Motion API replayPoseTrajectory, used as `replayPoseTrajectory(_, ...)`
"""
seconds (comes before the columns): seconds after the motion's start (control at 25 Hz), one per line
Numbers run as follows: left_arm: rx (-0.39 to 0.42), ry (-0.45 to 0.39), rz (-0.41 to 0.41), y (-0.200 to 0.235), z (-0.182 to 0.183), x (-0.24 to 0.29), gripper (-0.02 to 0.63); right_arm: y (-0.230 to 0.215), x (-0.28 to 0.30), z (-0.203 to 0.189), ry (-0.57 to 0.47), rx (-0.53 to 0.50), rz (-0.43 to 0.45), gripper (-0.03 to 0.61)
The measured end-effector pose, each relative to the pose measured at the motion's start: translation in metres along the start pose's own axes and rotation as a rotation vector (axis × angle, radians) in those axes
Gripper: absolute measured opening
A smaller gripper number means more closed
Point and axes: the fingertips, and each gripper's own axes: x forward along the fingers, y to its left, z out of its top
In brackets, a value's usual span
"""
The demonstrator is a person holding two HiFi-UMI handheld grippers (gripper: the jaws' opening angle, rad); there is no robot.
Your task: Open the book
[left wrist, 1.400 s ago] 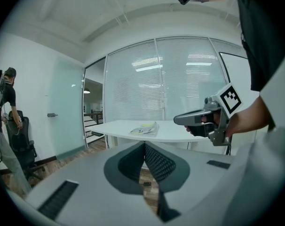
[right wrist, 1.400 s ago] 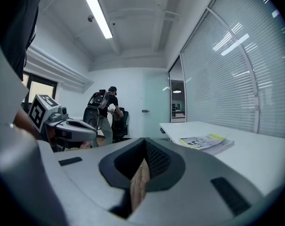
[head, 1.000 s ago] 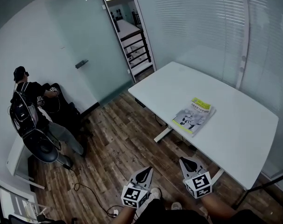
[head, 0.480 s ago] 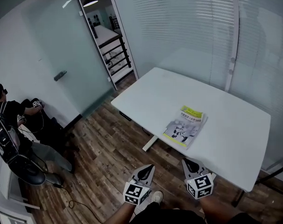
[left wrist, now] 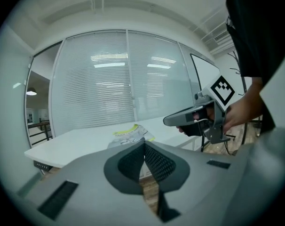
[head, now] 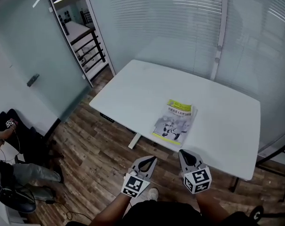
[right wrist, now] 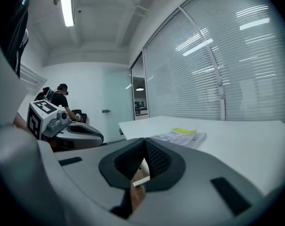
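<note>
Since the earlier frames, both grippers have been carried closer to the table [head: 133,84], and the book [head: 174,121] is now seen nearer to them in the head view. The seated person [head: 20,171] has been pushed to that view's lower left corner.

The left gripper [head: 151,160] is held over the wooden floor [head: 100,149], short of the table's near edge. Its jaws are pressed together with nothing between them. The right gripper [head: 184,154] is held just beside it, its tip at the table's near edge, and its jaws are likewise closed on nothing. Both are pointed toward the table, and each is seen from the side in the other's view.

The book is laid flat and closed on the white tabletop, close to the near edge and about midway along it. Its cover is turned up, with a yellow band at the end farthest from the grippers. It is touched by neither gripper. Slatted blinds [head: 180,18] are seen behind the table's far edge, and a glass door [head: 20,60] stands off its left end.
</note>
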Motion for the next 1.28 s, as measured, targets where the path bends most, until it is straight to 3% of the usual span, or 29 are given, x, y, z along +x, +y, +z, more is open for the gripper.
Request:
replayPoseTrajectory(0.16,0.047,-0.041,-0.096,0.004,0.006,0.017,0.012,-0.008,0.009,0.002,-0.002,0.011,-0.061,0.006)
replayPoseTrajectory(0.32,0.063,-0.090,-0.140,0.018,0.012,0.026,0.012,-0.013,0.013,0.010,-0.056,0.043,-0.142,0.006)
replayPoseTrajectory(0.6,0.061,-0.078,-0.207,0.031,0.005,0.055,0.012,-0.034,-0.001,0.003,-0.061,0.089,-0.312,0.006)
replayPoseTrajectory(0.92,0.237,-0.040,-0.324,0.006,0.005,0.087,0.014,-0.042,-0.003,-0.019,-0.033,0.129,-0.371,0.006)
replayPoseTrajectory(1.04,0.290,-0.029,-0.382,-0.005,-0.002,0.100,0.051,-0.042,-0.003,-0.020,-0.051,0.145,-0.383,0.006)
replayPoseTrajectory(1.16,0.326,0.007,-0.428,-0.016,-0.015,0.109,0.153,-0.047,-0.012,-0.026,-0.039,0.145,-0.394,0.006)
replayPoseTrajectory(1.28,0.417,0.040,-0.465,-0.021,-0.023,0.117,0.172,-0.051,-0.015,-0.029,-0.030,0.131,-0.398,0.006)
